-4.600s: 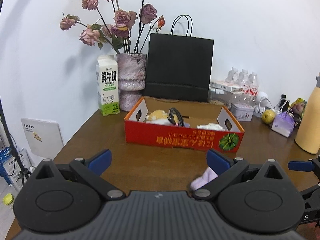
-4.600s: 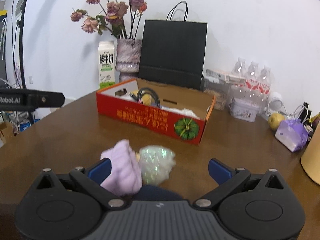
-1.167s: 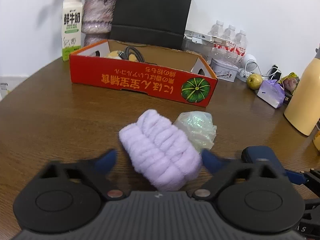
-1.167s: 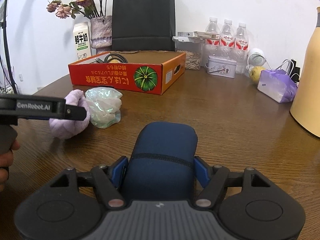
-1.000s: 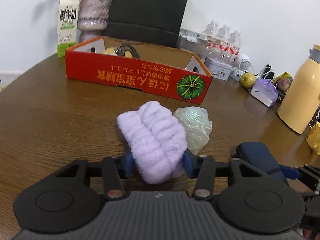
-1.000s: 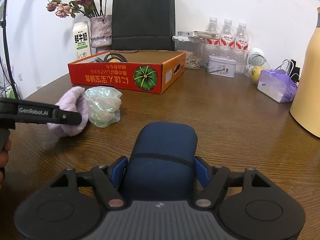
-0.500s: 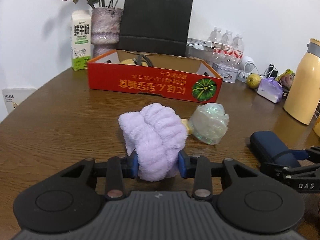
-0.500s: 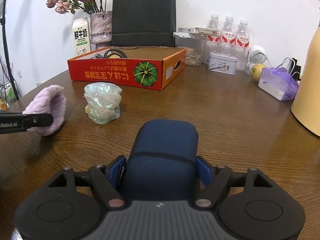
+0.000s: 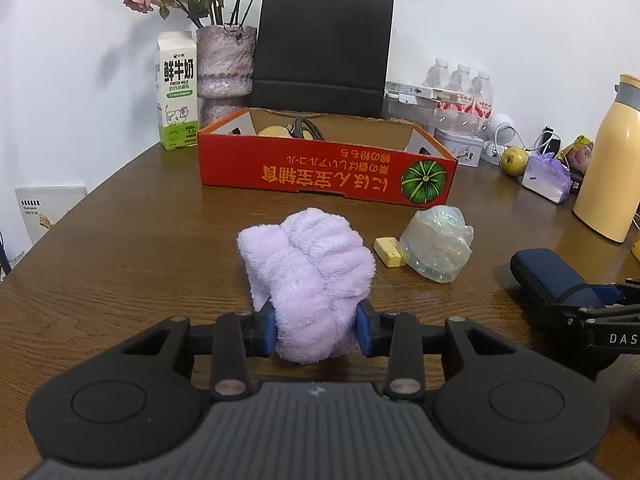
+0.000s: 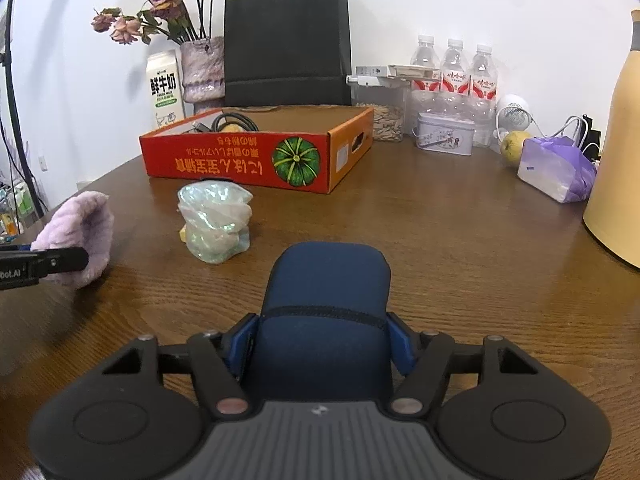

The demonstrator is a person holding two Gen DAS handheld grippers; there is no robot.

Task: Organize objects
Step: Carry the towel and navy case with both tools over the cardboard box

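Observation:
My left gripper (image 9: 316,330) is shut on a fluffy lilac cloth (image 9: 310,268) and holds it just above the wooden table; the cloth also shows in the right wrist view (image 10: 80,232). My right gripper (image 10: 322,340) is shut on a dark blue zip case (image 10: 326,304), also seen in the left wrist view (image 9: 548,276). A shiny crumpled plastic bundle (image 9: 438,242) and a small yellow block (image 9: 388,252) lie on the table ahead. The red cardboard box (image 9: 324,170) stands behind them, open-topped, with a black cable and a yellow item inside.
Behind the box stand a milk carton (image 9: 176,92), a vase of dried roses (image 9: 226,64) and a black paper bag (image 9: 322,48). At the right are water bottles (image 10: 456,80), a small tin (image 10: 444,136), a pear (image 10: 514,144), a purple bag (image 10: 556,170) and a yellow flask (image 9: 608,160).
My left gripper closed on the lilac cloth and lifted it back, away from the plastic bundle, uncovering the yellow block. My right gripper stays shut on the blue case.

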